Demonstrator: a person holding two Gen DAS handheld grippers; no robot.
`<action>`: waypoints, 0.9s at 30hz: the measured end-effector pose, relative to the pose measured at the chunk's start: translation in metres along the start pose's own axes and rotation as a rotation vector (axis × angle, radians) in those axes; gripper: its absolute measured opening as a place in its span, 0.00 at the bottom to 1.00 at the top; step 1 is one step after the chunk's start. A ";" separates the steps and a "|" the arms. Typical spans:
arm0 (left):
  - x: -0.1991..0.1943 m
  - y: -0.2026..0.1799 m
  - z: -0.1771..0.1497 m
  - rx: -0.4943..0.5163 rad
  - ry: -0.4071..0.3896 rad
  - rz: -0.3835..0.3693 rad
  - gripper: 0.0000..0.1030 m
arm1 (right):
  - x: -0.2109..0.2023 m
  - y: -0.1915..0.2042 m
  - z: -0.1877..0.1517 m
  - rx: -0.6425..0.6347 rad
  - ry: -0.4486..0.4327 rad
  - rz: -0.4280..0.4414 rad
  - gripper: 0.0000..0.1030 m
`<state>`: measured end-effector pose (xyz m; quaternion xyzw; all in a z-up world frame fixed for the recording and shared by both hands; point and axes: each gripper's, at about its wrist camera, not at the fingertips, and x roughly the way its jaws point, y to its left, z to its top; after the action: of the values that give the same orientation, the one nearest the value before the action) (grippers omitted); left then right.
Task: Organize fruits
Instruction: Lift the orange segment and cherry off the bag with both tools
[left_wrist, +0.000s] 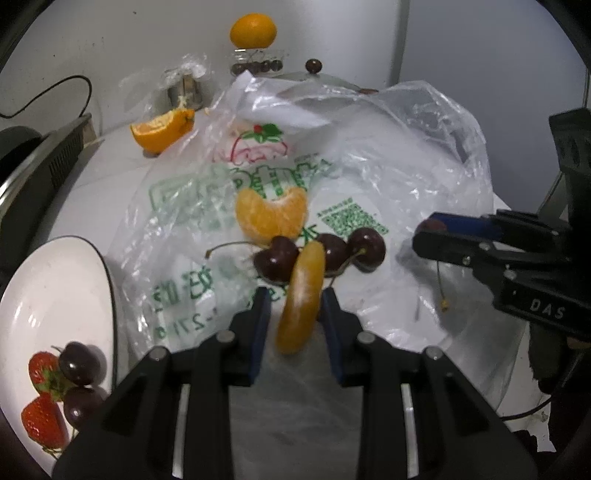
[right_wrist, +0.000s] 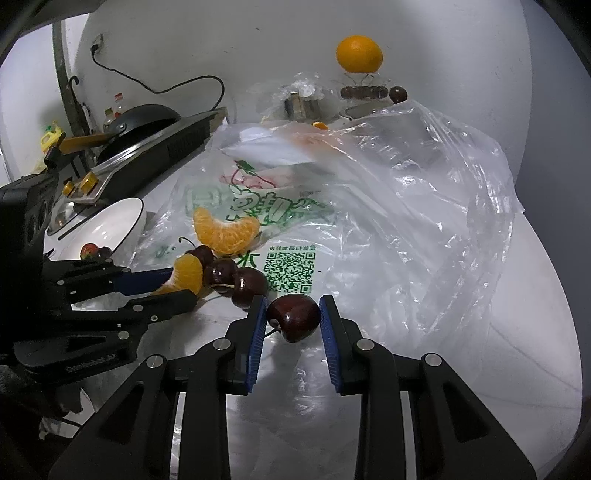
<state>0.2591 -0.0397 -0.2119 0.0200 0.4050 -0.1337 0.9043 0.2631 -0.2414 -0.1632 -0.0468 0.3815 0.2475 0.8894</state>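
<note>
My left gripper (left_wrist: 295, 295) is shut on a peeled orange segment (left_wrist: 301, 295), held on end just above the plastic bag (left_wrist: 388, 177); it enters the right wrist view as the left gripper (right_wrist: 181, 286). Just beyond it lie three dark cherries (left_wrist: 332, 251) and a larger peeled orange piece (left_wrist: 271, 216). My right gripper (right_wrist: 293, 306) is shut on a dark cherry (right_wrist: 293, 317) with its stem hanging down; the right gripper (left_wrist: 428, 236) reaches in from the right in the left wrist view. A white bowl (left_wrist: 55, 288) at the left holds two strawberries and two cherries.
A cut orange wedge (left_wrist: 162, 129) lies at the back left. A whole orange (left_wrist: 253, 29) sits on a jar by the wall. A stove edge (left_wrist: 44, 158) with a black pan (right_wrist: 144, 114) borders the left. The crumpled bag rises at the right.
</note>
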 end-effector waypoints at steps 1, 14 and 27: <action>-0.001 0.000 -0.001 -0.001 -0.002 -0.006 0.28 | 0.000 0.000 0.000 0.000 0.000 0.001 0.30; -0.022 -0.003 -0.004 0.006 -0.042 -0.040 0.15 | -0.002 0.004 0.001 -0.006 -0.008 -0.006 0.30; -0.053 0.004 -0.003 0.000 -0.099 -0.021 0.15 | -0.020 0.021 0.008 -0.044 -0.044 -0.016 0.30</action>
<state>0.2239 -0.0238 -0.1753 0.0091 0.3600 -0.1443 0.9217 0.2469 -0.2284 -0.1413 -0.0640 0.3561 0.2495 0.8982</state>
